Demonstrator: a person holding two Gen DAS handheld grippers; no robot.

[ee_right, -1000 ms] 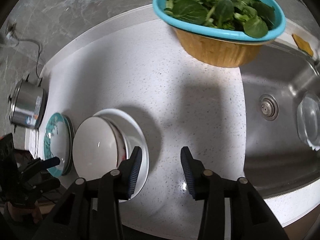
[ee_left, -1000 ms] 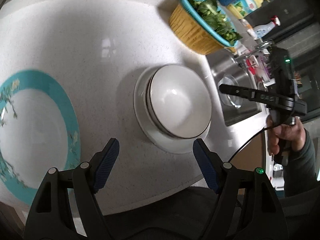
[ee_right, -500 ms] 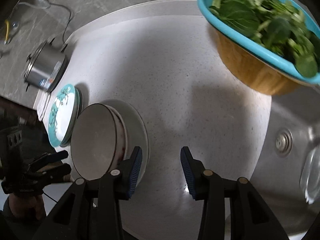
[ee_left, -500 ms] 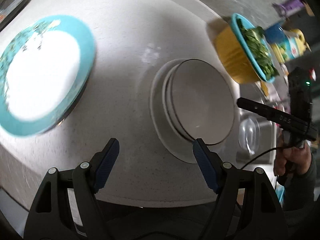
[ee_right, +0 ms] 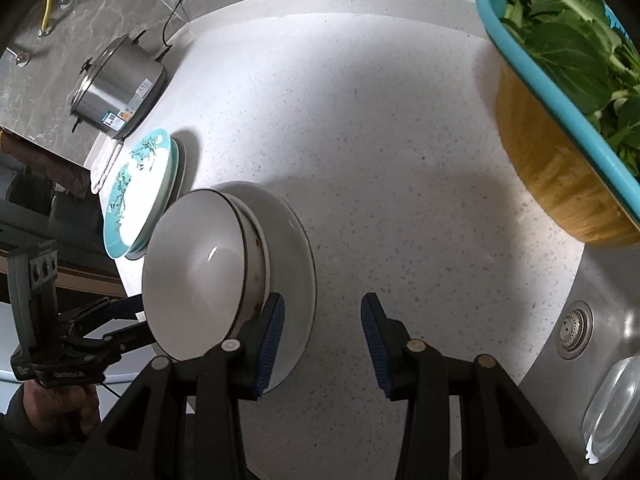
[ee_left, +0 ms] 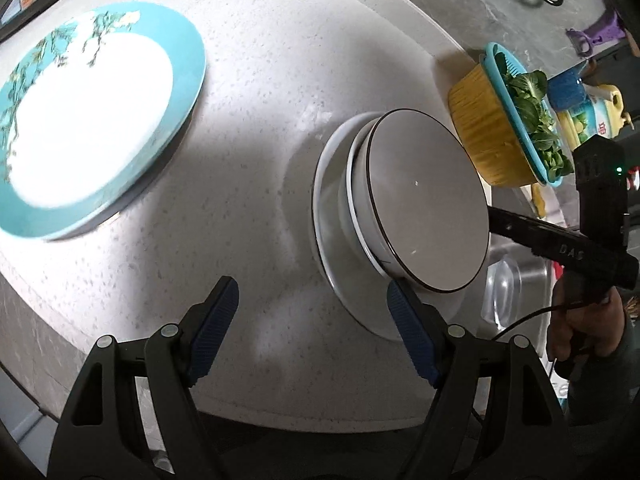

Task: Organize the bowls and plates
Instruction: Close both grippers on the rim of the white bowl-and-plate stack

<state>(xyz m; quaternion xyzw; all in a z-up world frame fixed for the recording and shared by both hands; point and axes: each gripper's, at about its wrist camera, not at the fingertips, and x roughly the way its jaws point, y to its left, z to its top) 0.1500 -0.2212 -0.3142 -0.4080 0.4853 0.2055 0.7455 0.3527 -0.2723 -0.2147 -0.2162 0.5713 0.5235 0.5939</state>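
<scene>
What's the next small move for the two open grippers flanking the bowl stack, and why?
Probably ease both inward onto the top bowl's rim. Left gripper and right gripper stand open on opposite sides, touching nothing; the stacked bowls sit on the white plate.

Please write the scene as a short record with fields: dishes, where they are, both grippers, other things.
surface: white speckled counter
bowls: white bowls, stacked on a white plate
second plate: teal-rimmed plate, apart from the stack
left gripper: jaws open, empty
right gripper: jaws open, empty, beside the stack
other: basket of greens, steel pot, sink
</scene>
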